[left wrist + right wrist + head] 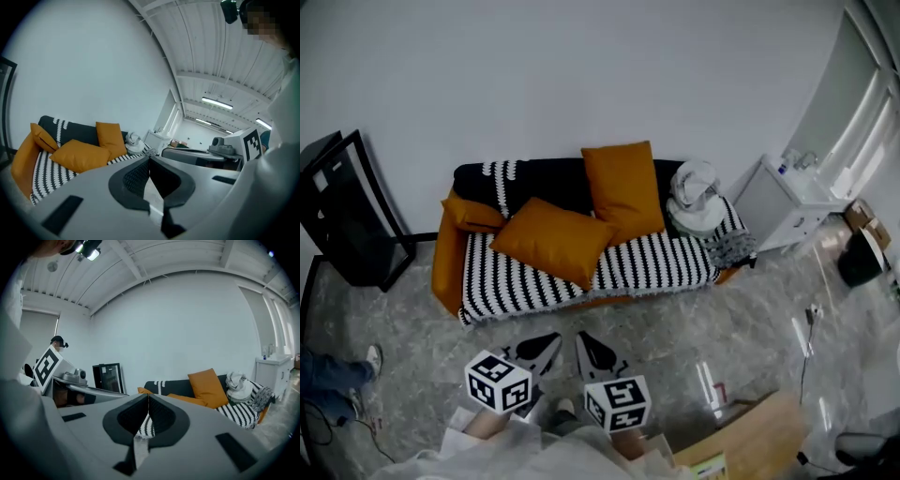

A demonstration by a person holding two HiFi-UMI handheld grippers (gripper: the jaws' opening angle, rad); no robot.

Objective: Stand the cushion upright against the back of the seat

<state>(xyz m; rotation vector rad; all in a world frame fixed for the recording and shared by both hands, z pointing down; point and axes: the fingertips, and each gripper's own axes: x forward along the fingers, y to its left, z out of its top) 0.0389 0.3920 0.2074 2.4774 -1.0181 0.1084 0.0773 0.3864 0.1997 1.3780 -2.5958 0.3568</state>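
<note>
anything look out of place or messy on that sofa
The large orange cushion lies flat and askew on the striped seat, instead of standing against the back like the other cushion. A crumpled white cloth is heaped at the seat's right end in the head view.

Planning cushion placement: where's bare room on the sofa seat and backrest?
Free: striped seat in front of the upright cushion, between the lying cushion and white bundle; backrest stretch between small left cushion and the upright one. Crowded: around the lying cushion, right end.
</note>
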